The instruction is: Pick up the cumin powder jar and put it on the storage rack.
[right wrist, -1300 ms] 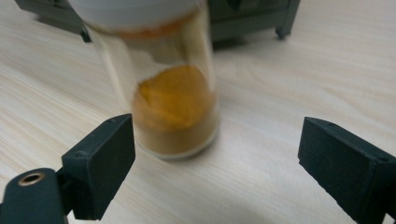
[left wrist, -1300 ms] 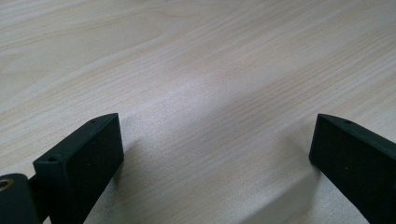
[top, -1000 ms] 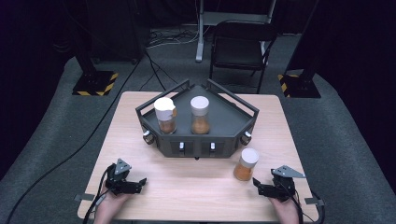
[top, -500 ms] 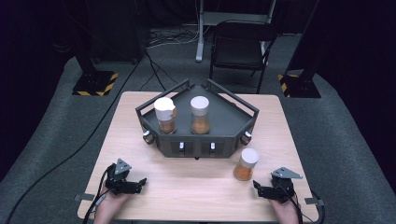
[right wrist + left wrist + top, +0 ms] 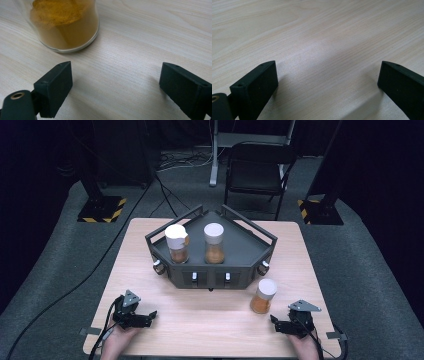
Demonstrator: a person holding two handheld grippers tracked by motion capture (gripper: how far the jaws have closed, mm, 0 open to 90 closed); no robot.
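Jar of orange powder stands on the table, lower right, just outside the rack, perhaps waiting its turn. Right gripper rests near it, jaws spread and empty. Left gripper lies released too.

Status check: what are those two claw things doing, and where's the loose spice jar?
Left gripper and right gripper open, resting on table. Jar upright beside rack, just ahead of right gripper. Nothing between.
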